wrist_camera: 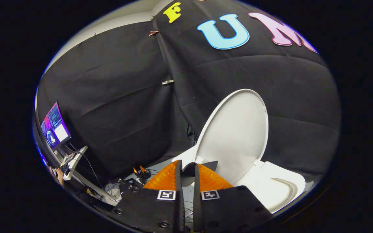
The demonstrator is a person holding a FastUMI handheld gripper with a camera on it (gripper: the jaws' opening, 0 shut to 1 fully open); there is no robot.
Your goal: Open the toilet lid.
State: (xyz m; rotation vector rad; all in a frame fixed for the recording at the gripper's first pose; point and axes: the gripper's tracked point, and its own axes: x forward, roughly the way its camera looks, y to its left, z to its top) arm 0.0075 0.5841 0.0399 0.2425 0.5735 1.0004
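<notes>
One toilet lid (235, 132) upright; gripper (188, 168) (fingers nearly together) free.

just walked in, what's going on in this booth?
A person is working a handheld gripper on a toilet. The toilet lid is already up, standing tilted back toward the black cloth wall, and the seat lies exposed below it. The jaws are nearly together with only a narrow gap and hold nothing; the lid's lower edge sits just beyond them. A lit monitor stands off to the side.
</notes>
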